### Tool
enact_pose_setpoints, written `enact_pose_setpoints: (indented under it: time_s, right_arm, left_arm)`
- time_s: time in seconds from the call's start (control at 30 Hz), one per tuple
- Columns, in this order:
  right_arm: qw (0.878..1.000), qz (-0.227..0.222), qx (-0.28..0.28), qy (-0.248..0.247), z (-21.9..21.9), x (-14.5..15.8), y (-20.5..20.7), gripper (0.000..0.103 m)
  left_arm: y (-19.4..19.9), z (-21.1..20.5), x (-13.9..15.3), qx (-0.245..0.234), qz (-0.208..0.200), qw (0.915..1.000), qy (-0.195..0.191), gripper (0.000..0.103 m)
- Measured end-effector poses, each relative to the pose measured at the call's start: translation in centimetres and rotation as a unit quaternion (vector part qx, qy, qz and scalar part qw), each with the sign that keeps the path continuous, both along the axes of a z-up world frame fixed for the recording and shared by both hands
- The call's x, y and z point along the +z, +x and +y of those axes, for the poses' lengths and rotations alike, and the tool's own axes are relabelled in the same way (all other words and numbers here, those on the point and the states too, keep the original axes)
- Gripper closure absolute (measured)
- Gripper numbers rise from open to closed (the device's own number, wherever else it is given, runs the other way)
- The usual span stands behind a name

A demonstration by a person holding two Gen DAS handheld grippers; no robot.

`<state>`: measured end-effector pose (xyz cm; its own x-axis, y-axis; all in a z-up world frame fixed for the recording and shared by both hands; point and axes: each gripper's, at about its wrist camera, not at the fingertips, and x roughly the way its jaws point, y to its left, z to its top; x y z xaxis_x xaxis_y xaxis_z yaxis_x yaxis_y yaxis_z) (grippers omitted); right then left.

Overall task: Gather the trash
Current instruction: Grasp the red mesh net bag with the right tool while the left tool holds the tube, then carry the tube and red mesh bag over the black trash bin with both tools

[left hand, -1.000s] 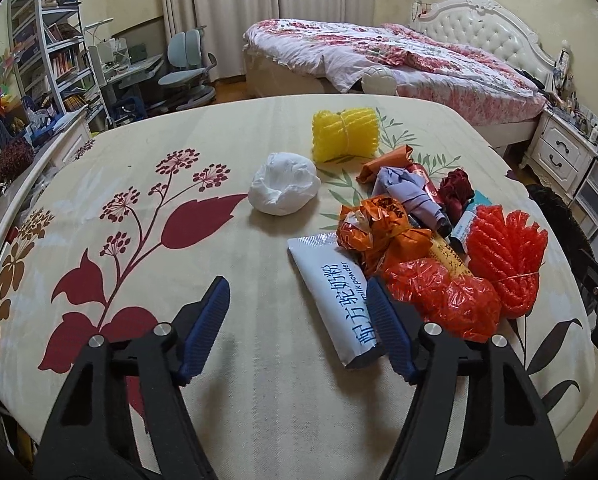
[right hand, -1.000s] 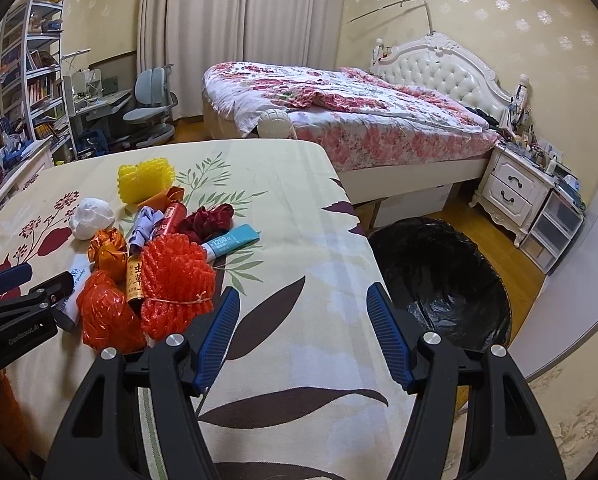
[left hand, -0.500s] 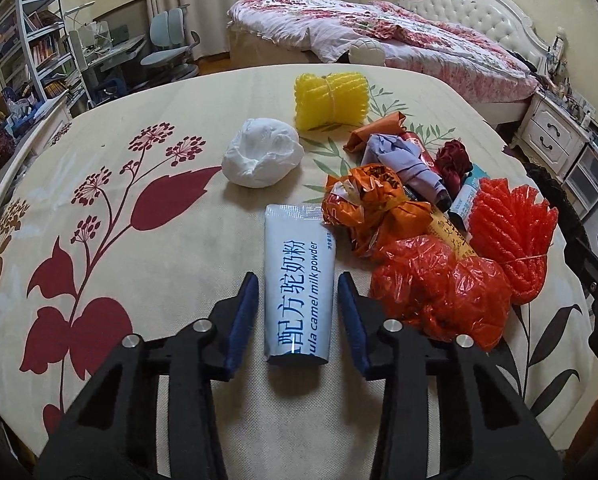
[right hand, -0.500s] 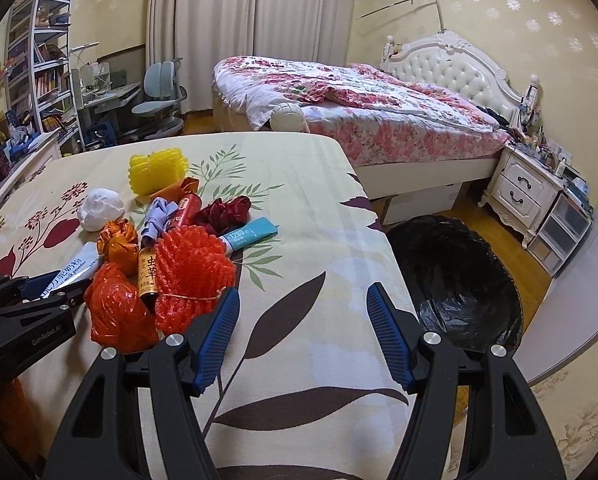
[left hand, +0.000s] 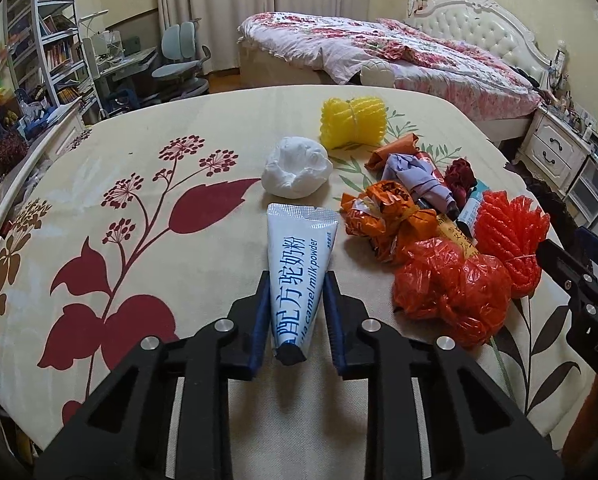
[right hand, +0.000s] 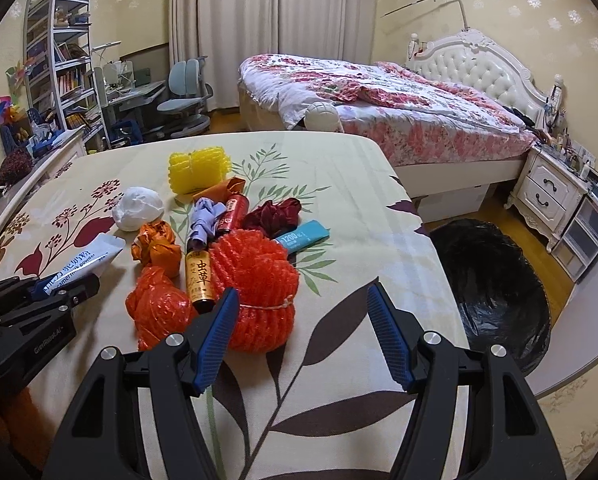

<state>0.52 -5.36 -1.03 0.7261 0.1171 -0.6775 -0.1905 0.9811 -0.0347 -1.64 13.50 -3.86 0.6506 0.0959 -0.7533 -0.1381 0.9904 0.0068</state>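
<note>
A white and blue milk powder pouch (left hand: pixel 299 236) lies on the flowered tablecloth (left hand: pixel 139 240). My left gripper (left hand: pixel 296 280) is shut on the pouch's near end, one blue pad pressing on each side. To its right is a trash pile: an orange wrapper (left hand: pixel 387 216), a red plastic bag (left hand: pixel 447 284) and a red foam net (left hand: pixel 511 232). Farther back lie a white crumpled wad (left hand: pixel 297 166) and a yellow foam net (left hand: pixel 353 120). My right gripper (right hand: pixel 302 292) hangs open over the cloth, its left finger at the red foam net (right hand: pixel 255 280), with nothing held.
A bin lined with a black bag (right hand: pixel 495 292) stands on the floor past the table's right edge. A bed (right hand: pixel 379 96) and a nightstand (right hand: pixel 547 192) are behind it. Shelves and a desk chair (right hand: pixel 187 96) fill the back left.
My left gripper shifted right until the pouch lay between its jaws, then closed on it. The right gripper drifted a little left toward the pile and stayed open.
</note>
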Motion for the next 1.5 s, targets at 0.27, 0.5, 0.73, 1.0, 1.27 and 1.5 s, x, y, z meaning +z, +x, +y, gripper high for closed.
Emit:
enact_pose_setpoints:
  time_s: [0.27, 0.5, 0.73, 1.0, 1.27, 1.5]
  right_arm:
    - [0.999, 0.025, 0.021, 0.01, 1.3, -1.3, 1.1, 0.038]
    - [0.998, 0.045, 0.047, 0.027, 1.6, -1.5, 0.6, 0.064]
    - [1.0, 0.008, 0.014, 0.025, -0.9, 0.5, -0.4, 0.064]
    - [0.996, -0.031, -0.08, -0.001, -8.1, 2.8, 0.0, 0.064]
    - [0.987, -0.043, -0.153, -0.021, -14.2, 2.5, 1.6, 0.064]
    - [0.981, -0.038, -0.192, -0.016, -18.0, 1.4, 3.5, 0.064]
  left_arm:
    - [-0.6, 1.1, 0.7, 0.014, -0.013, 0.9998, -0.006, 0.078]
    - [-0.7, 0.9, 1.1, 0.012, -0.02, 0.9997, -0.01, 0.078]
    - [-0.3, -1.1, 2.3, -0.013, -0.039, 0.9989, -0.022, 0.078]
    - [1.5, -6.5, 3.7, -0.075, -0.066, 0.9945, -0.031, 0.078]
    - [4.6, -13.4, 4.3, -0.142, -0.086, 0.9851, -0.044, 0.078]
    - [7.5, -19.7, 3.7, -0.193, -0.091, 0.9761, -0.039, 0.078]
